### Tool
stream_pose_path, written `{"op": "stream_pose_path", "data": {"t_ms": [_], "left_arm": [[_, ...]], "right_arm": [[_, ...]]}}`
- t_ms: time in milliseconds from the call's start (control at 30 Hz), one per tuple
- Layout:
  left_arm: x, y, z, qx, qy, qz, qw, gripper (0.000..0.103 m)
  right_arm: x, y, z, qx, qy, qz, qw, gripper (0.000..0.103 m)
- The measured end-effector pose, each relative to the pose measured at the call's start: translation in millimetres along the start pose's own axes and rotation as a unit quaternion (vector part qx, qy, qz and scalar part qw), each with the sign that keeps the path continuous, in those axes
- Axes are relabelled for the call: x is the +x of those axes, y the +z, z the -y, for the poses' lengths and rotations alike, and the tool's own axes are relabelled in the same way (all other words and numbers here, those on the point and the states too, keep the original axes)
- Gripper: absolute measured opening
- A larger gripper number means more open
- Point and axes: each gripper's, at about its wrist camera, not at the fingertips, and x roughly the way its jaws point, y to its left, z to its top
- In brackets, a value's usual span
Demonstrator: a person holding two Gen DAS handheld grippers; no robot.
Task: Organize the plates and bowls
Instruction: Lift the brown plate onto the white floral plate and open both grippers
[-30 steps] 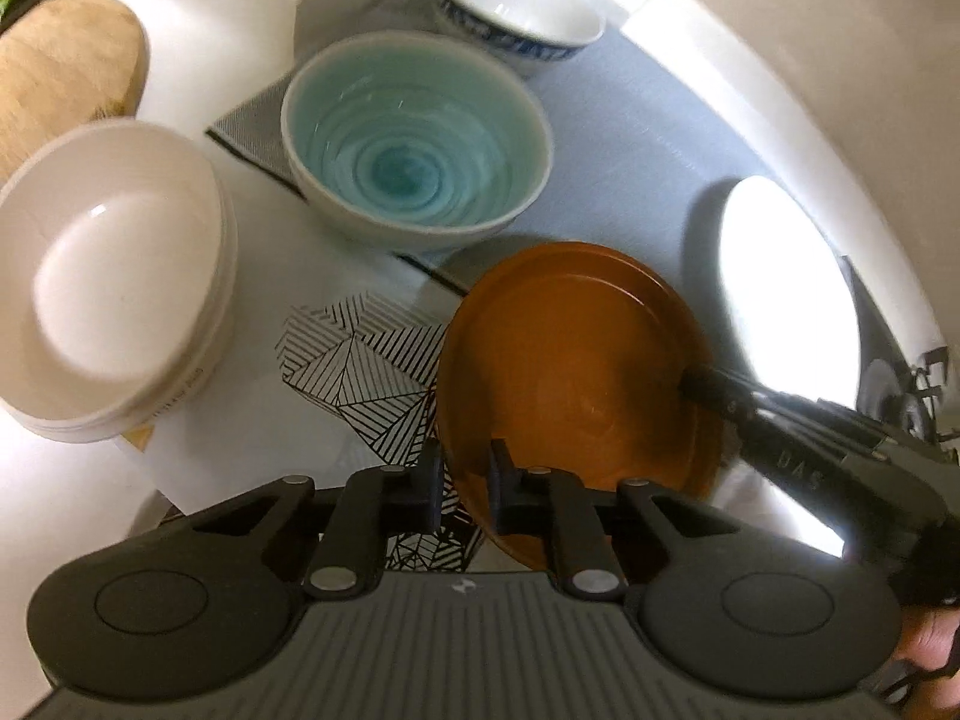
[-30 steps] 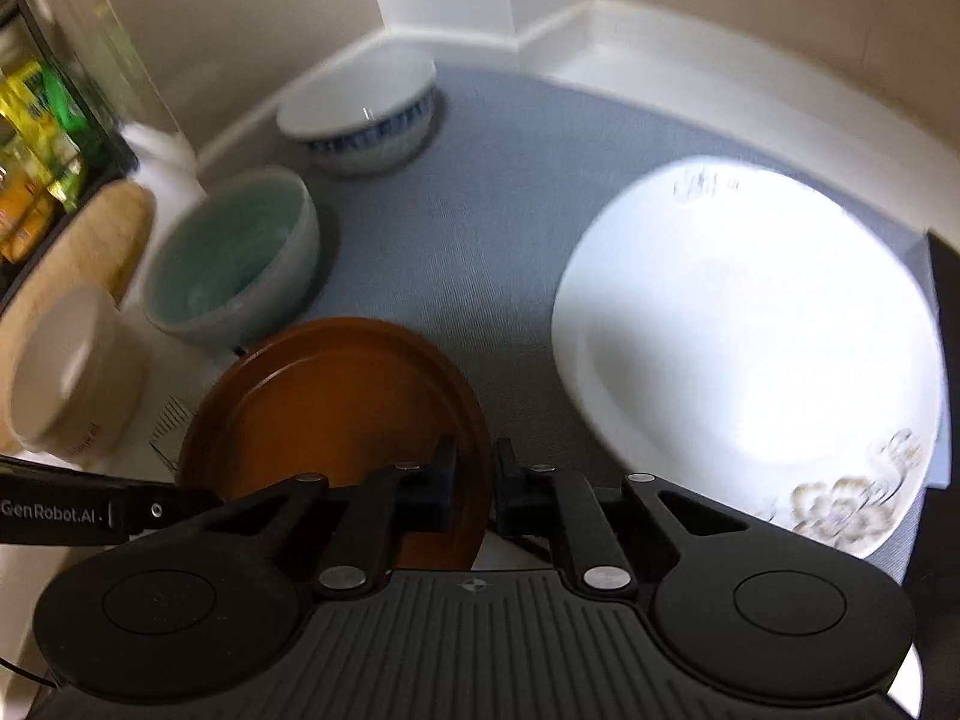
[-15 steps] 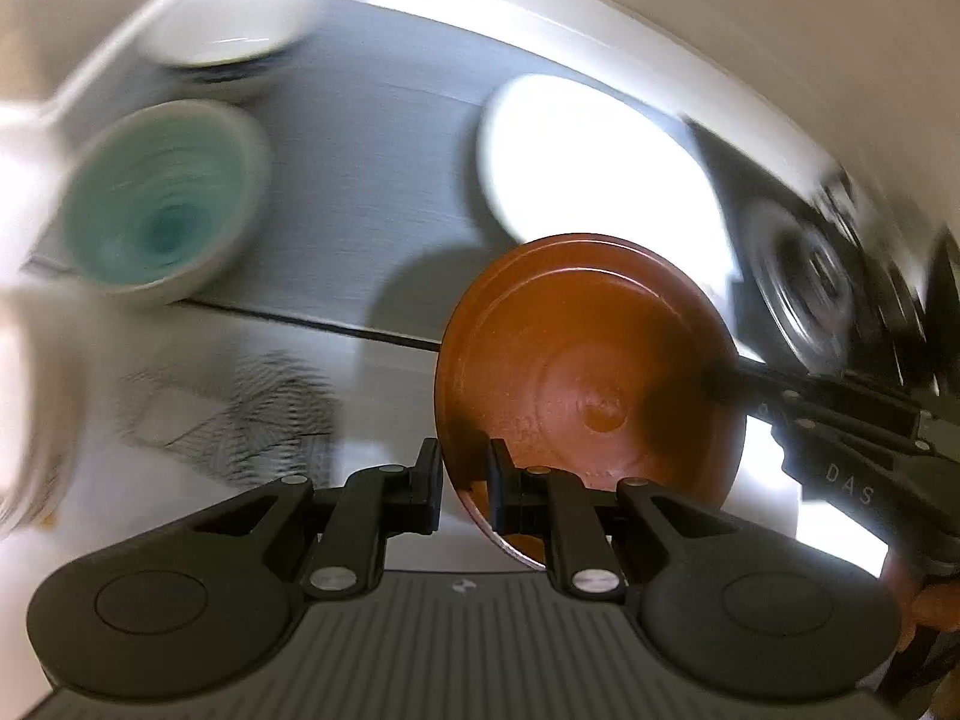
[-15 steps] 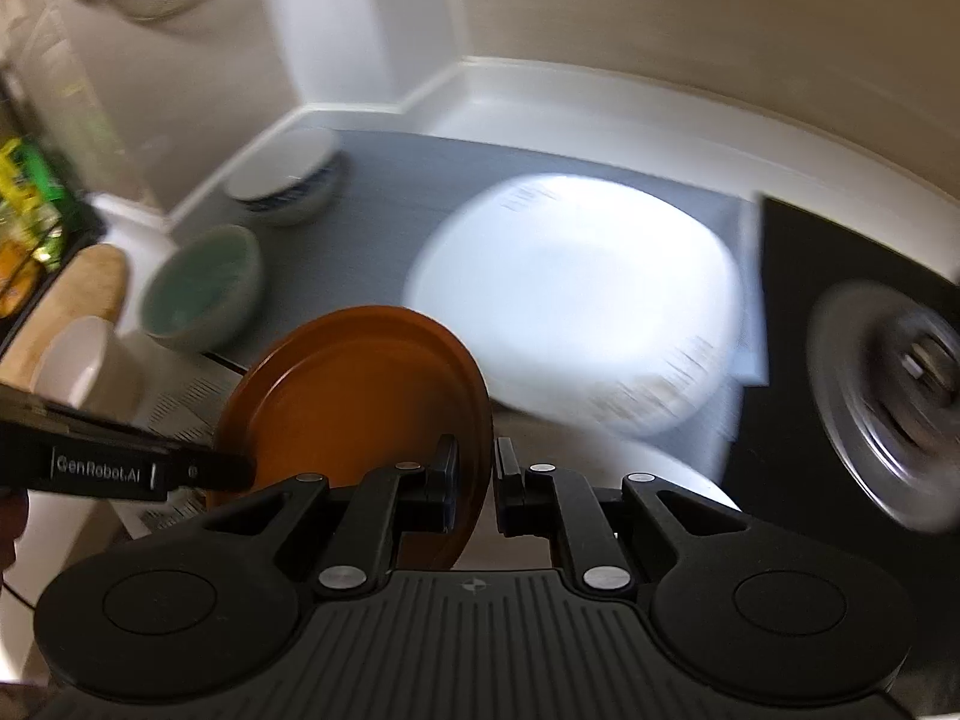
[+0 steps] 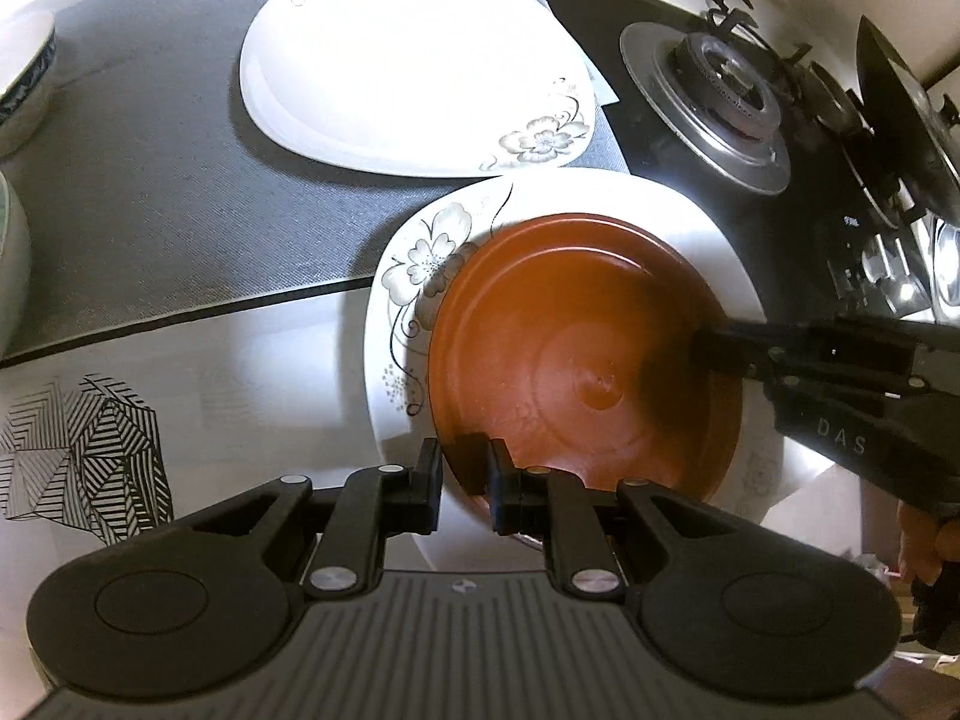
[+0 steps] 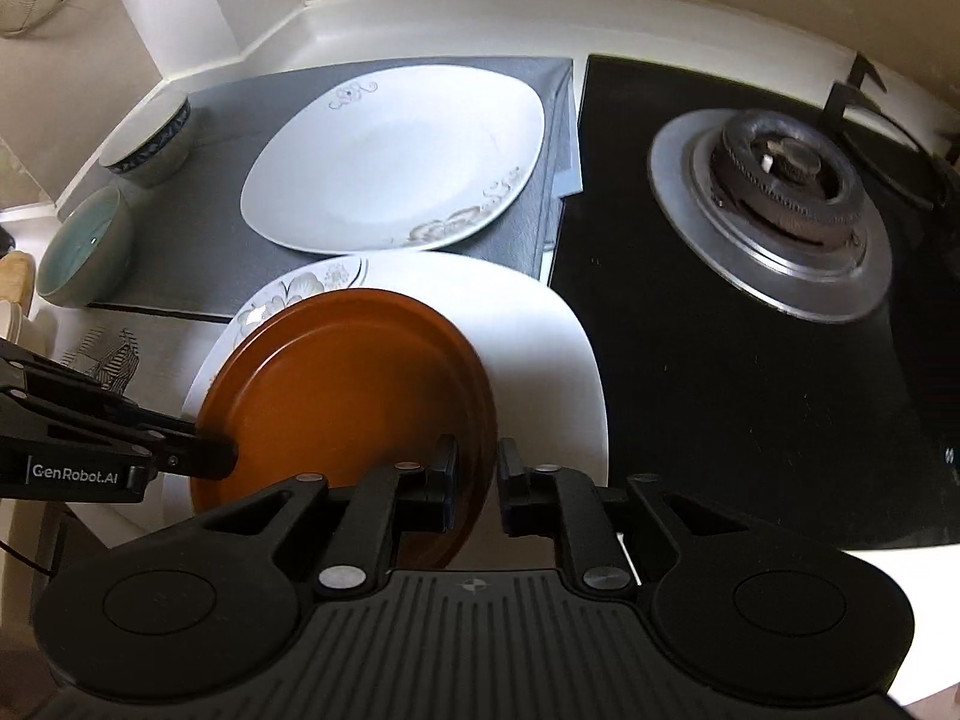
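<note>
A brown plate [image 5: 576,360] is over a white flowered plate [image 5: 420,276] near the counter's front. My left gripper [image 5: 465,471] is shut on the brown plate's near rim. My right gripper [image 6: 477,483] is shut on its opposite rim [image 6: 348,396]; its fingers [image 5: 720,342] show at the right in the left wrist view. Whether the brown plate rests on the white plate [image 6: 540,348] or hangs just above it, I cannot tell. A second white flowered plate [image 6: 390,162] lies on the grey mat [image 6: 198,252] behind.
A teal bowl [image 6: 84,246] and a blue-patterned white bowl [image 6: 147,138] stand at the mat's left. A black gas hob with a burner [image 6: 774,204] is to the right. A patterned paper [image 5: 84,456] lies on the counter at left.
Both grippers have carried the brown plate to the right, from beside the teal bowl to over the front white flowered plate. The hob has come into view.
</note>
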Motion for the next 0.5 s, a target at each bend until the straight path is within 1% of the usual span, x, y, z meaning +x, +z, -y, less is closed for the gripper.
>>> {"op": "stream_pose_path", "data": {"t_ms": [33, 67, 100, 133, 167, 200, 233, 267, 333, 367, 433, 500], "left_arm": [[-2.5, 0.0, -1.7, -0.003, 0.003, 0.007, 1.0000, 0.020], [-5.5, 0.2, -4.6, -0.008, 0.005, 0.016, 0.9998, 0.027], [-7.2, 3.2, -5.3, -0.013, 0.001, 0.025, 0.9996, 0.029], [-9.3, 4.0, -8.6, -0.020, -0.005, 0.030, 0.9993, 0.034], [-10.8, 4.7, -10.8, -0.026, -0.010, 0.035, 0.9990, 0.042], [-12.5, 5.4, -11.9, -0.031, -0.004, 0.040, 0.9987, 0.052], [-14.7, 5.8, -13.1, -0.035, 0.009, 0.050, 0.9981, 0.074], [-16.4, 6.5, -14.5, -0.038, 0.022, 0.066, 0.9969, 0.086], [-21.2, 10.3, -19.5, -0.052, 0.040, 0.091, 0.9938, 0.089], [-22.5, 13.4, -23.4, -0.063, 0.040, 0.098, 0.9923, 0.092], [-23.3, 20.6, -33.3, -0.097, 0.042, 0.101, 0.9893, 0.098], [-23.7, 25.8, -41.4, -0.119, 0.040, 0.099, 0.9871, 0.098]], "right_arm": [[-2.0, -0.3, 0.8, 0.003, 0.000, 0.002, 1.000, 0.029], [-6.2, -3.1, 2.0, 0.002, -0.002, 0.007, 1.000, 0.038], [-12.7, -4.9, 3.8, -0.001, -0.008, 0.013, 1.000, 0.057], [-16.4, -4.6, 4.3, -0.003, -0.013, 0.023, 1.000, 0.063], [-16.6, -2.8, 6.2, -0.008, -0.016, 0.033, 0.999, 0.069], [-17.7, -0.8, 6.9, -0.016, -0.019, 0.040, 0.999, 0.069], [-17.8, 2.1, 7.3, -0.021, -0.020, 0.045, 0.999, 0.069], [-17.4, 6.2, 9.0, -0.022, -0.018, 0.051, 0.998, 0.069], [-15.1, 17.4, 13.1, -0.010, -0.011, 0.059, 0.998, 0.069], [-12.8, 24.5, 15.6, 0.001, -0.005, 0.062, 0.998, 0.069], [-5.3, 37.6, 22.6, 0.021, 0.013, 0.065, 0.998, 0.069], [1.7, 46.9, 28.9, 0.042, 0.021, 0.050, 0.998, 0.069]]}}
